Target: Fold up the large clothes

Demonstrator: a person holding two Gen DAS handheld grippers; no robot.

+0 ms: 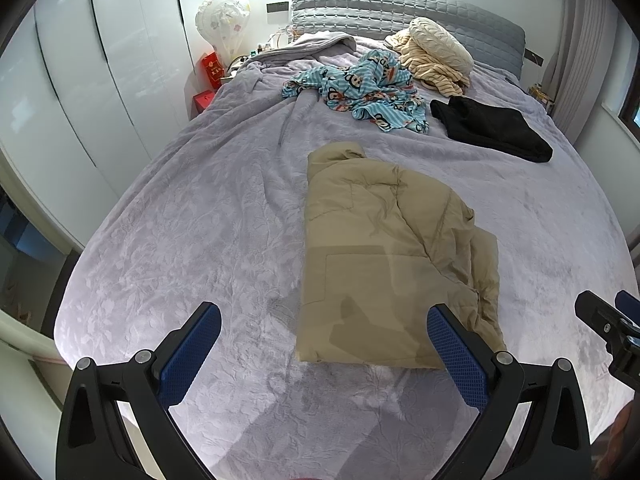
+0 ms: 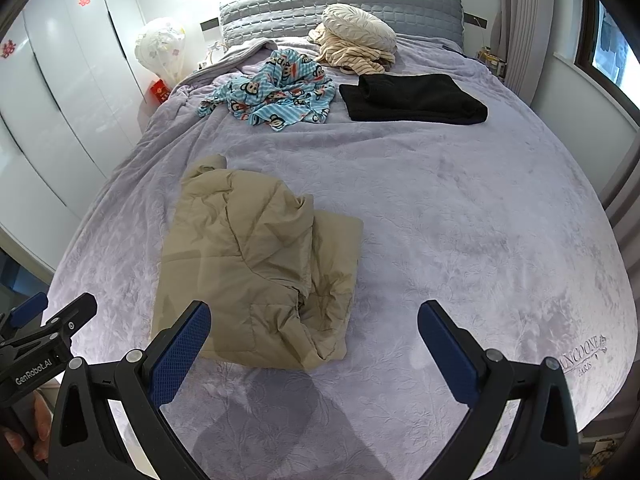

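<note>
A tan padded jacket [image 1: 384, 256] lies folded into a rough rectangle on the lilac bedspread [image 1: 200, 232], its right side bunched. The same jacket [image 2: 256, 264] appears left of centre in the right wrist view. My left gripper [image 1: 324, 332] hovers open above the jacket's near edge with nothing between its fingers. My right gripper [image 2: 314, 328] is also open and empty, its left finger over the jacket's near corner. Each gripper shows at the edge of the other's view: right gripper [image 1: 612, 328], left gripper [image 2: 44, 332].
Farther up the bed lie a folded black garment [image 1: 492, 124], a crumpled blue cartoon-print garment [image 1: 360, 88], and a cream striped garment under a round cushion [image 1: 440, 44]. White wardrobes [image 1: 80, 80] line the left side. A grey headboard [image 1: 400, 12] stands at the back.
</note>
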